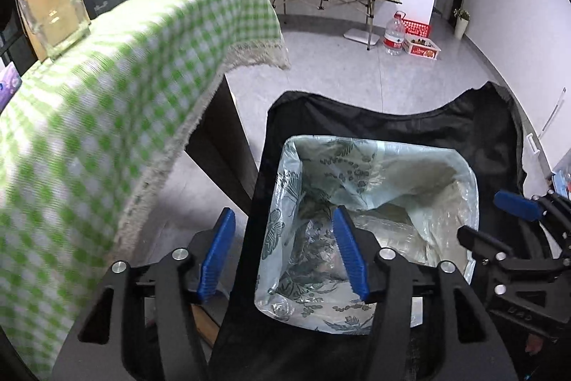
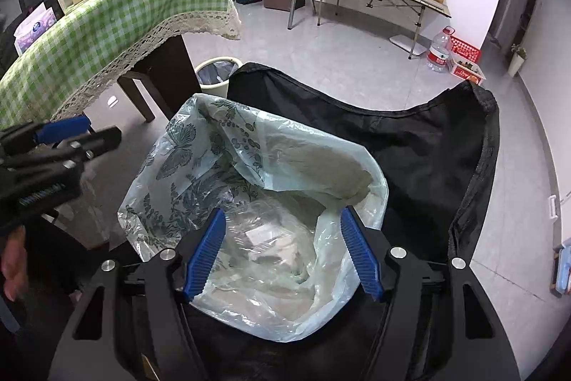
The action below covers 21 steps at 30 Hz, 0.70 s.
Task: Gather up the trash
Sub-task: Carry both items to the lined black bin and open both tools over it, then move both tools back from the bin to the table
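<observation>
Pale-green printed trash bag lies open inside a black bag; above it, left gripper and right gripper gape, holding nothing; no legible writing.

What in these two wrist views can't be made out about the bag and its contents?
- Patterned bag contents: right wrist view, crumpled clear plastic hides anything beneath.
- Black bag base: both views, cut off by the bottom edge and gripper bodies.
- Checked tablecloth: left wrist view, motion-blurred.
</observation>
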{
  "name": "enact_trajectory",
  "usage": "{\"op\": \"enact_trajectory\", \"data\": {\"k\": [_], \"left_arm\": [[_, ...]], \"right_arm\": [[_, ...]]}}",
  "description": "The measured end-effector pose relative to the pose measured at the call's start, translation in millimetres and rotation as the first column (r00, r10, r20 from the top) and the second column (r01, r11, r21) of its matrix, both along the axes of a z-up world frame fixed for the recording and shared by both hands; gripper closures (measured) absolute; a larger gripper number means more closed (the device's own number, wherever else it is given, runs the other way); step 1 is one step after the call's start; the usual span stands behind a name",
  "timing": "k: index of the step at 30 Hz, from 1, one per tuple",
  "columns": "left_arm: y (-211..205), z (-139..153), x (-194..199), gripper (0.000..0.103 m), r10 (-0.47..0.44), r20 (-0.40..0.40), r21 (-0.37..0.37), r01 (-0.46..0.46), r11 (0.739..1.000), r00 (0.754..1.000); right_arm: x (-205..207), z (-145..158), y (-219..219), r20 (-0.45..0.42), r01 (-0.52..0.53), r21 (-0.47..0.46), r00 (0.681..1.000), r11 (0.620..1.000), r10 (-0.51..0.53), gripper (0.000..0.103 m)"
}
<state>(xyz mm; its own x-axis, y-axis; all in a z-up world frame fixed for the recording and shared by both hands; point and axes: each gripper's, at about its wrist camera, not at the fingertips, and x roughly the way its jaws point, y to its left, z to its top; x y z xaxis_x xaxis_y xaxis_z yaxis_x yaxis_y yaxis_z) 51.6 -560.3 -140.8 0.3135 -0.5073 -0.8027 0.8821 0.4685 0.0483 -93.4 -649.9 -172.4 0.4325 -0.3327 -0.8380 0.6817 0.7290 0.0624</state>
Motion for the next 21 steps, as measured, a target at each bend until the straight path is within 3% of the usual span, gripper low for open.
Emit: {"op": "enact_trajectory", "data": {"k": [12, 14, 21], "left_arm": [[1.0, 25.0, 0.7, 0.028, -0.017, -0.069, -0.027, 0.015, 1.0, 0.997], [2.2, 30.9, -0.4, 0.027, -0.032, -0.073, -0.038, 0.029, 0.999, 0.997], [21.1, 64.3, -0.6, 0.016, -0.052, -0.06, -0.114, 0.045, 0.992, 0.997]], "right_arm": [[7.7, 1.8, 4.8, 0.001, -0.003, 0.005, 1.0, 1.0, 0.003, 0.038], [7.7, 4.4, 5.6, 0.002, -0.001, -0.002, 1.0, 1.0, 0.001, 0.033], [11.3, 30.2, 11.5, 0.081, 0.031, -0.052, 0.996, 0.998, -0.027, 0.03]]}}
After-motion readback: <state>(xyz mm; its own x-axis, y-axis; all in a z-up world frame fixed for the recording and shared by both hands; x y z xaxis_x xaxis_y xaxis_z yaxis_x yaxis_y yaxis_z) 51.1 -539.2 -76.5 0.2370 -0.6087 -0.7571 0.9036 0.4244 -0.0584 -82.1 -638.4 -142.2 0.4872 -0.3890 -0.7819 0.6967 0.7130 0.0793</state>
